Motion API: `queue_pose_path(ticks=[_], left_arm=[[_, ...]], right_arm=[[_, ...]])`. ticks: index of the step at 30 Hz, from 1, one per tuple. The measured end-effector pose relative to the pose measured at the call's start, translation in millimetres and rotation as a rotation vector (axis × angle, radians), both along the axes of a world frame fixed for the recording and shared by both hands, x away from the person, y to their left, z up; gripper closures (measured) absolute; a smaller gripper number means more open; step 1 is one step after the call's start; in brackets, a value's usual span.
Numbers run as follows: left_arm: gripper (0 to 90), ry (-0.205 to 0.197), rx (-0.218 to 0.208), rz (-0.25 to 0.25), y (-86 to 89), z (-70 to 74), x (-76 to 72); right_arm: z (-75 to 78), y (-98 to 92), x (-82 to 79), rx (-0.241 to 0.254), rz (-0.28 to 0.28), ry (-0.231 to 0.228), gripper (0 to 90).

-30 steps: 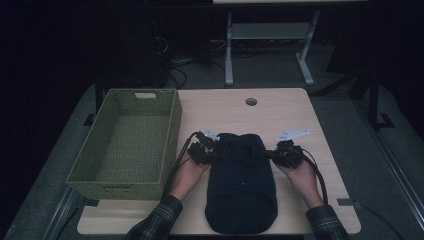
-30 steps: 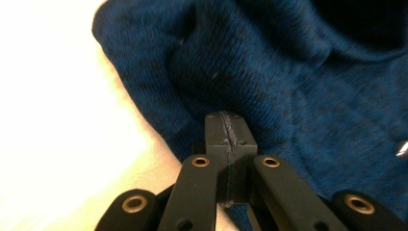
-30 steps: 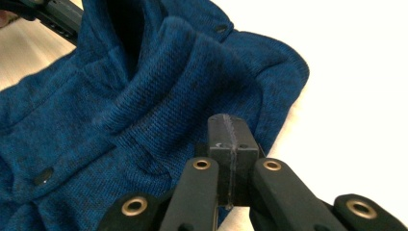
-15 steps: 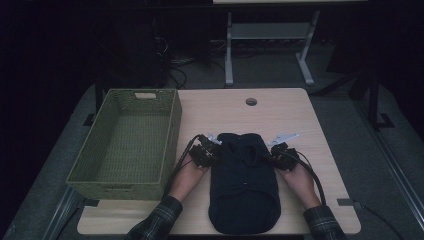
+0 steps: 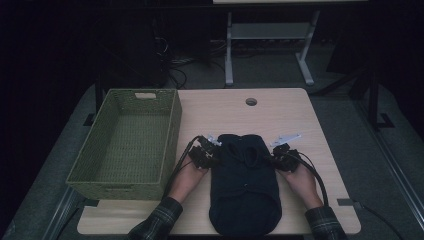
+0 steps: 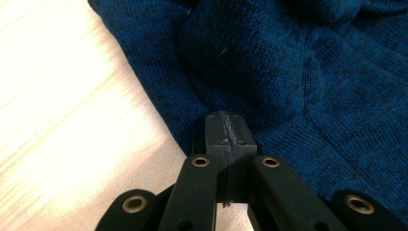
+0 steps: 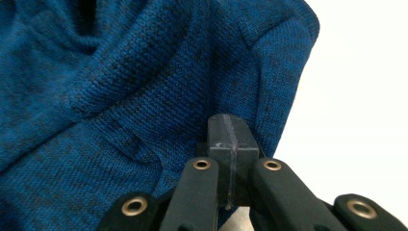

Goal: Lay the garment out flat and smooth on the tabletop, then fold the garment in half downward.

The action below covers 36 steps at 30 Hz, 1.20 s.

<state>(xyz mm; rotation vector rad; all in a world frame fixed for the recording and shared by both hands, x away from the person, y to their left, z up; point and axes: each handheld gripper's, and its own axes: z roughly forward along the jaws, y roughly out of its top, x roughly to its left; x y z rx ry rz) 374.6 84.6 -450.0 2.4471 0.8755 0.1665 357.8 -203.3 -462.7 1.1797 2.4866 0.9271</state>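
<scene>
- Your left tool (image 5: 209, 150) and right tool (image 5: 283, 152) each have jaws pressed together at an edge of the sweater (image 5: 244, 182); whether knit is pinched between them, you cannot tell.
- The sweater lies folded mid-worktop, its hem near your edge.
- If either hold is thin, a lift could likely drop one side and undo the fold.
- The basket (image 5: 127, 141) stands just beside your left tool; the worktop (image 5: 280, 107) beyond is open.
</scene>
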Motion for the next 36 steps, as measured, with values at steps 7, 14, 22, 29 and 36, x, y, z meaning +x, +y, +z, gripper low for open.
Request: queue_pose_path(ticks=[7, 14, 22, 29, 36], left_arm=[[78.0, 0.046, -0.069, 0.018, 8.4, 1.4, 5.5], [54.9, 0.034, -0.046, 0.02, 9.4, 5.0, 3.7], [38.7, -0.009, -0.065, 0.021, 9.9, 8.9, 3.8], [34.9, -0.03, -0.102, 0.022, 10.0, 19.4, 5.7], [33.0, -0.037, -0.116, 0.01, 5.7, 30.2, 16.9]], right_arm=[[4.5, -6.1, -1.1, 0.049, 0.032, -0.016, 76.2], [9.8, -16.1, -3.2, 0.073, 0.009, -0.061, 58.0], [12.0, -20.5, -3.3, 0.085, 0.003, -0.079, 47.6], [16.6, -20.4, -1.9, 0.11, 0.001, -0.077, 43.2], [25.9, -20.7, 4.9, 0.121, 0.007, -0.088, 42.0]])
